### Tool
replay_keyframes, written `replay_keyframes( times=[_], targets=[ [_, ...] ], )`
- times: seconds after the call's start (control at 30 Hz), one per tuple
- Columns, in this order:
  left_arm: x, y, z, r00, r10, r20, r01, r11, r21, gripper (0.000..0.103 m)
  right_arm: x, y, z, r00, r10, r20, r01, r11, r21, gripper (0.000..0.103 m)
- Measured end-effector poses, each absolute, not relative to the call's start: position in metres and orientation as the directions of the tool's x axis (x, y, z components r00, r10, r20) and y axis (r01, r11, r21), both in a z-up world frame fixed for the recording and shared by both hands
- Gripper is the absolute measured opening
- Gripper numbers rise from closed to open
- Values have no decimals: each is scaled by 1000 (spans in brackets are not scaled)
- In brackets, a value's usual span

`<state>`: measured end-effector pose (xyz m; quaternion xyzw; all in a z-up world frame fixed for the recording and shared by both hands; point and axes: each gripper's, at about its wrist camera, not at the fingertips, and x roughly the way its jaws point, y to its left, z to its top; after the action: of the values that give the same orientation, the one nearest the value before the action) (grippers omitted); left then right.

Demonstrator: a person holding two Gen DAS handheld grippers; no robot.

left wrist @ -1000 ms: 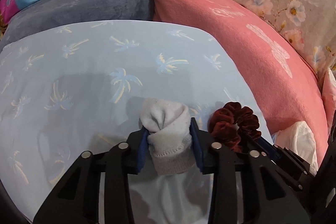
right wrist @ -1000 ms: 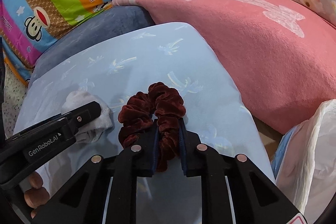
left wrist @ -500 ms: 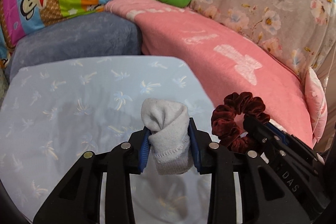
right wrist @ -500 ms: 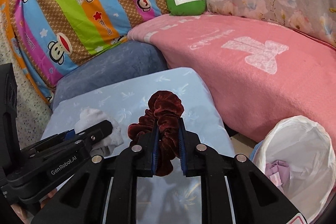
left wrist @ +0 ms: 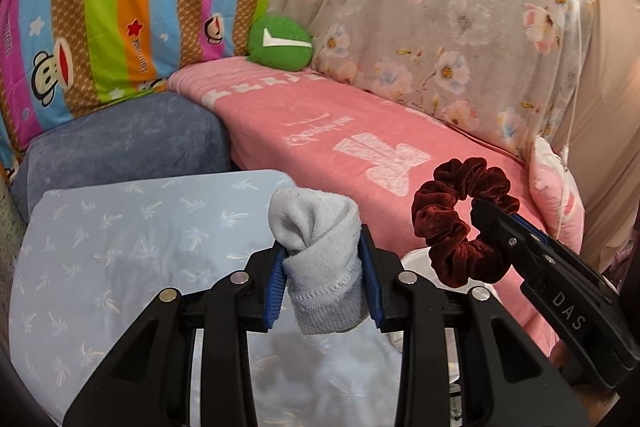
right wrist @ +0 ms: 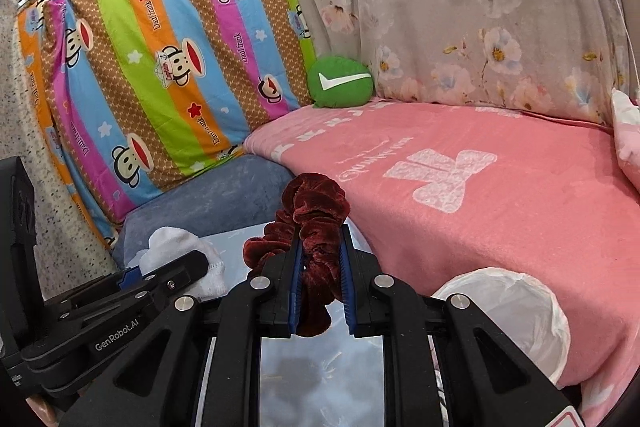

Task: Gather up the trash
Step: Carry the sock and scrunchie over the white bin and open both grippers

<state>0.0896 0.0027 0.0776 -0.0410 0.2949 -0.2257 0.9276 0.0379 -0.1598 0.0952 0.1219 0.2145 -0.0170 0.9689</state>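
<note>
My left gripper (left wrist: pixel 322 279) is shut on a rolled grey-white sock (left wrist: pixel 318 247) and holds it above the light blue palm-print cushion (left wrist: pixel 120 251). My right gripper (right wrist: pixel 320 279) is shut on a dark red velvet scrunchie (right wrist: pixel 314 211), also lifted; the scrunchie shows in the left wrist view (left wrist: pixel 460 223) to the right of the sock. The sock shows in the right wrist view (right wrist: pixel 180 247) at lower left. A bin lined with a white plastic bag (right wrist: pixel 508 307) stands below and to the right of my right gripper, beside the pink bed.
A pink blanket (right wrist: pixel 460 179) covers the bed on the right. A blue-grey cushion (left wrist: pixel 120 143) lies behind the light blue one. A green check-mark pillow (right wrist: pixel 340 87), a striped monkey-print cloth (right wrist: pixel 160 67) and a floral curtain (right wrist: pixel 480 7) stand at the back.
Both grippers have risen away from the light blue cushion with the sock and the scrunchie held. The white-lined bin has come into the right wrist view.
</note>
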Motion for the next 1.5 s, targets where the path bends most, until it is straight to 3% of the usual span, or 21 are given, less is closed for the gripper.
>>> replay_keyframes(
  times=[0.43, 0.97, 1.13, 1.2, 1.23, 1.33, 1.5],
  targets=[
    [57, -50, 80, 679, -505, -532, 496, 851, -175, 32, -19, -222, 101, 913, -68, -403, 179, 953, 244, 16],
    [49, -129, 45, 566, -564, -601, 617, 774, -144, 35, -37, -290, 62, 873, -148, -464, 296, 918, 265, 16],
    [51, -147, 36, 553, -568, -609, 638, 759, -129, 48, -32, -306, 52, 865, -151, -478, 313, 907, 281, 19],
    [53, -151, 33, 560, -563, -608, 636, 762, -121, 71, -28, -313, 48, 862, -153, -483, 320, 903, 286, 21],
    [53, -152, 32, 567, -561, -604, 633, 765, -117, 74, -26, -315, 46, 861, -153, -485, 323, 901, 289, 21],
    [56, -155, 29, 580, -548, -603, 627, 772, -99, 79, -20, -322, 40, 855, -162, -492, 336, 897, 288, 22],
    [60, -146, 26, 610, -512, -604, 591, 802, -83, 88, -12, -322, 39, 857, -153, -492, 324, 902, 285, 35]
  ],
)
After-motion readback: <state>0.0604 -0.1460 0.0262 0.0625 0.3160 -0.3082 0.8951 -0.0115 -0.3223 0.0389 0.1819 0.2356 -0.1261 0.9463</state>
